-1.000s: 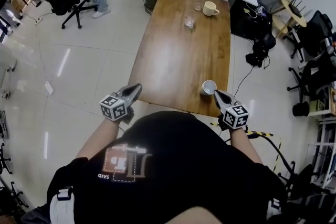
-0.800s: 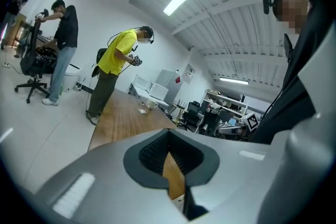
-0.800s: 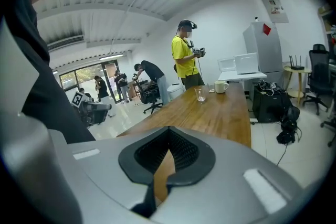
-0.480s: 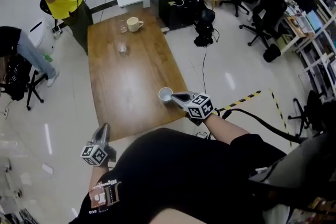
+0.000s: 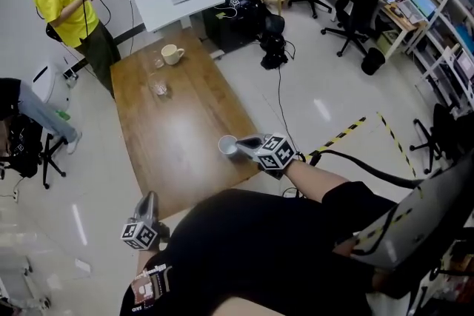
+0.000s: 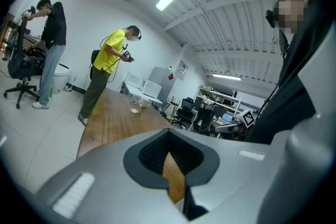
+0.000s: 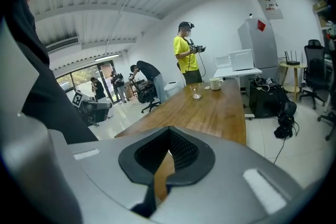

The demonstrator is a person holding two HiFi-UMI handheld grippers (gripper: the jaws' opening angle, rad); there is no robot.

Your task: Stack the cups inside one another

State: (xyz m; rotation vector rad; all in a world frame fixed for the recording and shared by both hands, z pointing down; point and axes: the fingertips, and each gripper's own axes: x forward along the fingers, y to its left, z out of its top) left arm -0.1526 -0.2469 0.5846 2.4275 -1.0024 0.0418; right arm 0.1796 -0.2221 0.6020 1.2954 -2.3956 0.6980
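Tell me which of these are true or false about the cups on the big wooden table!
1. A cream mug with a handle sits at the far end of the long brown wooden table. True.
2. The left gripper holds a cup. False: its jaws are shut on nothing.
3. All the cups are stacked. False: the small white cup stands alone beside the right gripper, far from the clear drinking glass.
4. A person in a yellow shirt stands past the table's far end. True.

A white cup [image 5: 227, 146] stands upright at the wooden surface's [image 5: 178, 137] near corner. A cream mug [image 5: 172, 53] and a clear glass [image 5: 159, 89] stand upright at its far end.
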